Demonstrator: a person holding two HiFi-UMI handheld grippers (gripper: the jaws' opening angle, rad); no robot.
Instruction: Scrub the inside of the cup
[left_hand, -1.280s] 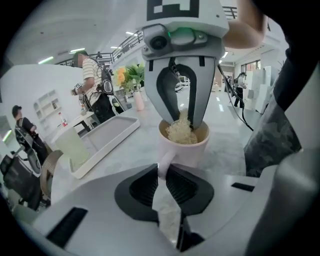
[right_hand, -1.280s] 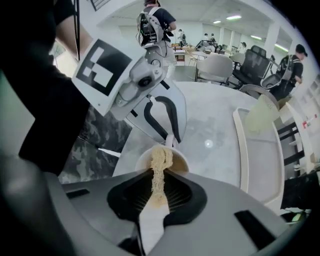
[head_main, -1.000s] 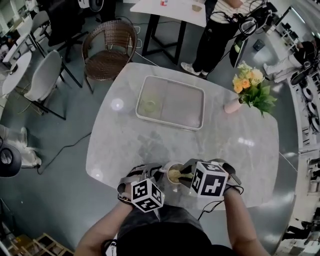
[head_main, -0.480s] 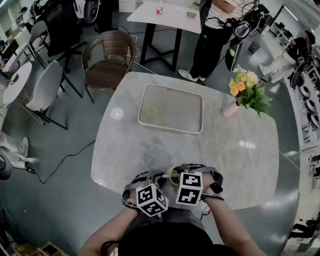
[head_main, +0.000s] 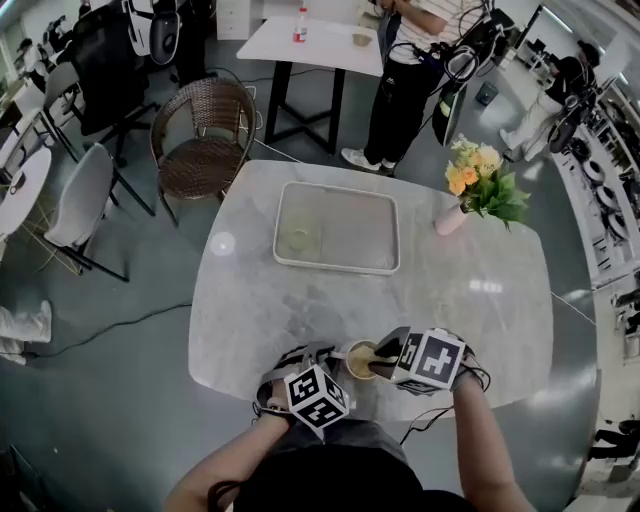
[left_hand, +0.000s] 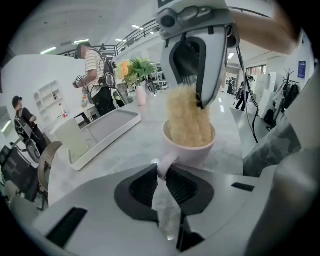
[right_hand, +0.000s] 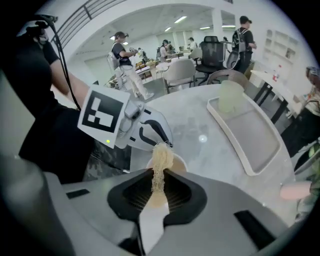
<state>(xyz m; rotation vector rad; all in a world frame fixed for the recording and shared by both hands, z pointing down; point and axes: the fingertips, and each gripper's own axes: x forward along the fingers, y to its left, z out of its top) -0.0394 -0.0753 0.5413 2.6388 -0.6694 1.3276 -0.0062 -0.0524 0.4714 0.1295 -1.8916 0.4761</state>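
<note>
- Table (head_main: 480, 300): pale marble top, white tray (head_main: 335, 268) at centre.
- Left gripper (left_hand: 160, 172): clamped on handle of cup (left_hand: 192, 150).
- Right gripper (right_hand: 159, 182): clenched on fibrous scrubber (right_hand: 162, 159).
- Cup: upright near table's front edge, between both grippers.
- Scrubber: pushed down inside cup.

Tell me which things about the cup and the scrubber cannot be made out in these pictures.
- Inside of the cup: left gripper view, filled by the scrubber; head view, too small.
- Its handle: left gripper view, mostly covered by the left gripper, shut on it.
- Its body: right gripper view, behind the right gripper, which clamps the scrubber; only the rim shows.
</note>
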